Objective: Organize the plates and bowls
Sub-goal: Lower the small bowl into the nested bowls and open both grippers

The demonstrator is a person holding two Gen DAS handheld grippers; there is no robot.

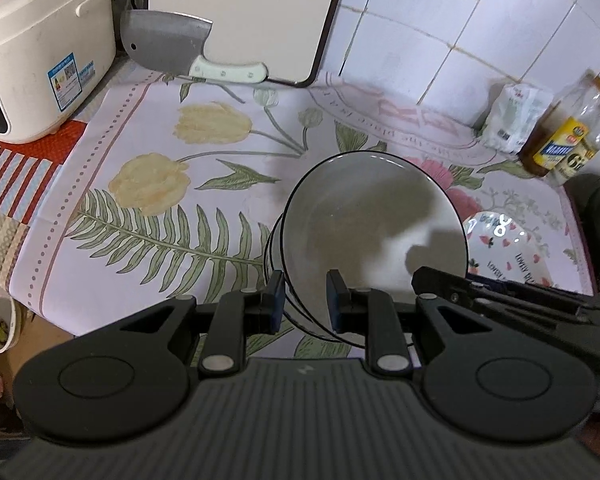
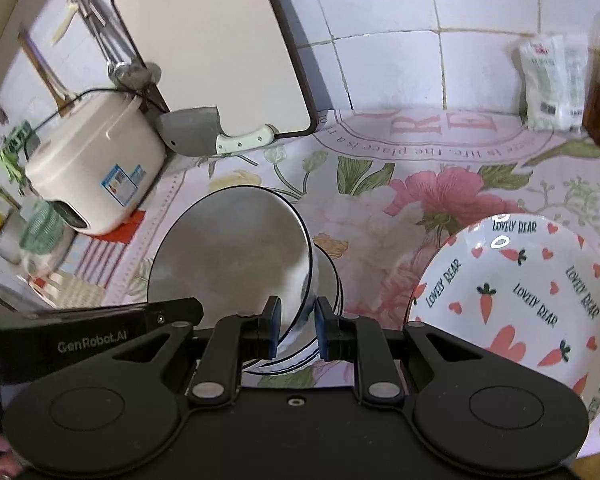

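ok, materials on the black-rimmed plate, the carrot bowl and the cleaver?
Black-rimmed plate: looks like glazed ceramic or enamel, can't settle which; smooth white face with soft sheen, thin painted black edge.
Carrot bowl: likely glazed ceramic; glossy, bright light glint, printed carrots and hearts.
Cleaver: dull grey metal blade, matte; white handle with rivets, probably plastic.
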